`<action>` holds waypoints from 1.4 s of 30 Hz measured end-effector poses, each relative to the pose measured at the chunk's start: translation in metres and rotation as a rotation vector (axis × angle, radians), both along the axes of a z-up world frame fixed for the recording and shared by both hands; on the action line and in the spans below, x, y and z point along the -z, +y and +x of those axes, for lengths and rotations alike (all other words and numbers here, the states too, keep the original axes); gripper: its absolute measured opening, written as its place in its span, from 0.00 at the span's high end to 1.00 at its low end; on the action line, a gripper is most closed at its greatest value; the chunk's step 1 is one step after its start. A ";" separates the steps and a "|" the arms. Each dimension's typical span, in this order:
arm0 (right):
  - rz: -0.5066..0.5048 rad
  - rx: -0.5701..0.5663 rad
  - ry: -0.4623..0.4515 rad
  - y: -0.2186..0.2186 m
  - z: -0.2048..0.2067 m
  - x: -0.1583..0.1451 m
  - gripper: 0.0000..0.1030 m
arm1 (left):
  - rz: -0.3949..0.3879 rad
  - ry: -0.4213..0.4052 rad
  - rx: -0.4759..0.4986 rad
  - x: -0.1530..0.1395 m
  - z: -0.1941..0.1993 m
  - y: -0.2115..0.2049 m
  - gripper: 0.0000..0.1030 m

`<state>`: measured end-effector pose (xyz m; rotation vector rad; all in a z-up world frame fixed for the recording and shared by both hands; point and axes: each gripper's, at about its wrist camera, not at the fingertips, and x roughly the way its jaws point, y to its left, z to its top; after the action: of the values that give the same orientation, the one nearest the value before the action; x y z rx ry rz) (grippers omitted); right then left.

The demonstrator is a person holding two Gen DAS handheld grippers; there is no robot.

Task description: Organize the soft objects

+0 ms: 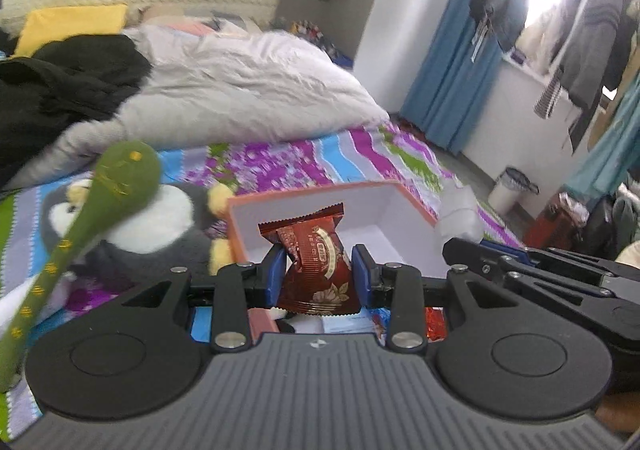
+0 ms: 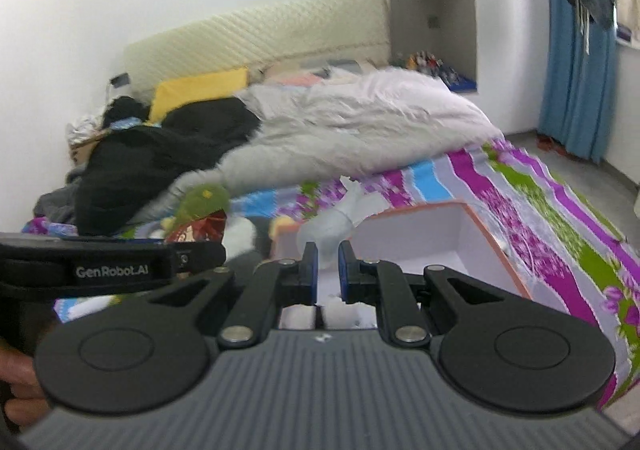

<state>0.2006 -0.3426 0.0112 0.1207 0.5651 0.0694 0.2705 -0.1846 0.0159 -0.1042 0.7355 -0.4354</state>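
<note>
Closest to my left camera, the left gripper (image 1: 320,270) pinches a dark red snack packet (image 1: 318,266) between its blue pads, the wrapper standing upright with its crimped top above the fingers. Just beyond it sits the open orange-rimmed box (image 1: 416,206) with a white inside, resting on the striped floral bedsheet (image 1: 280,166). To the left of the box lies a grey and white penguin plush (image 1: 160,226), and a long green plush (image 1: 116,178) with yellow marks crosses in front of it. My right gripper (image 2: 328,262) has its jaws drawn nearly together on a pale, translucent soft thing (image 2: 332,222) that sticks up above the pads; blur keeps me from telling what it is. It hangs over the near edge of the same box (image 2: 472,218). Farther back lie a rumpled grey duvet (image 1: 248,90), dark clothing (image 1: 60,90) and a yellow pillow (image 1: 72,24).
</note>
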 end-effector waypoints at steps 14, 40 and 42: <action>0.040 0.049 0.261 -0.045 0.056 0.108 0.85 | 0.100 0.206 0.109 0.112 0.075 -0.075 0.60; 0.013 0.091 0.171 -0.045 0.032 0.037 0.60 | 0.078 0.068 0.143 0.023 0.031 -0.045 0.47; 0.009 0.093 0.140 -0.042 0.020 0.021 0.60 | 0.058 0.055 0.137 0.009 0.019 -0.038 0.47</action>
<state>0.2209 -0.3849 -0.0095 0.1613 0.6978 -0.0270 0.2899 -0.2221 0.0069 -0.0109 0.8119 -0.5429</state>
